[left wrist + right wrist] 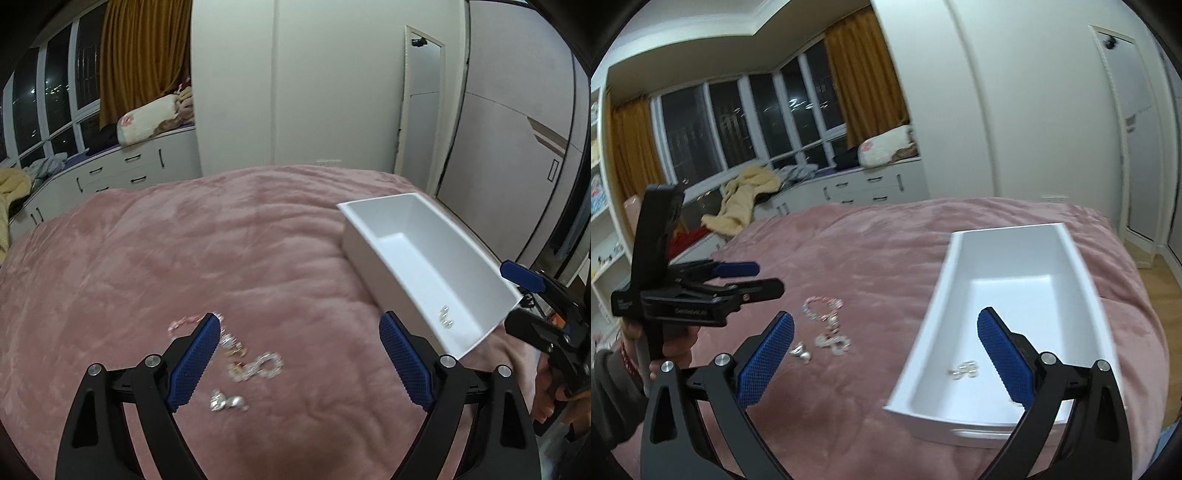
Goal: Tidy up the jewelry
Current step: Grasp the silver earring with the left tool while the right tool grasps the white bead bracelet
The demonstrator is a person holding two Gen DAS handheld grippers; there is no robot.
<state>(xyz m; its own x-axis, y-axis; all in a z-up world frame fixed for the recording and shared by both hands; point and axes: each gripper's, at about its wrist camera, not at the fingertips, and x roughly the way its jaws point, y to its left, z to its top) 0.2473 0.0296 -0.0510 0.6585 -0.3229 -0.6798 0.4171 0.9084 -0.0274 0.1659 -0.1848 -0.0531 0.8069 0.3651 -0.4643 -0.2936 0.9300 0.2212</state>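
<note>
A small heap of jewelry lies on the pink bedspread: a pink bead bracelet (184,321), a silver chain piece (258,365) and a silver earring pair (227,402). The heap also shows in the right wrist view (827,332). A white open box (424,266) sits to the right, with a small silver piece (445,317) on its floor, also seen in the right wrist view (964,369). My left gripper (299,354) is open and empty, just above the heap. My right gripper (886,354) is open and empty, over the near left wall of the box (1015,314).
The pink bedspread (184,240) covers the whole bed. White drawers (122,170) and a window bench with clothes and a pillow stand beyond its far edge. A wardrobe and a mirror (421,103) lie behind. The bed edge drops off right of the box.
</note>
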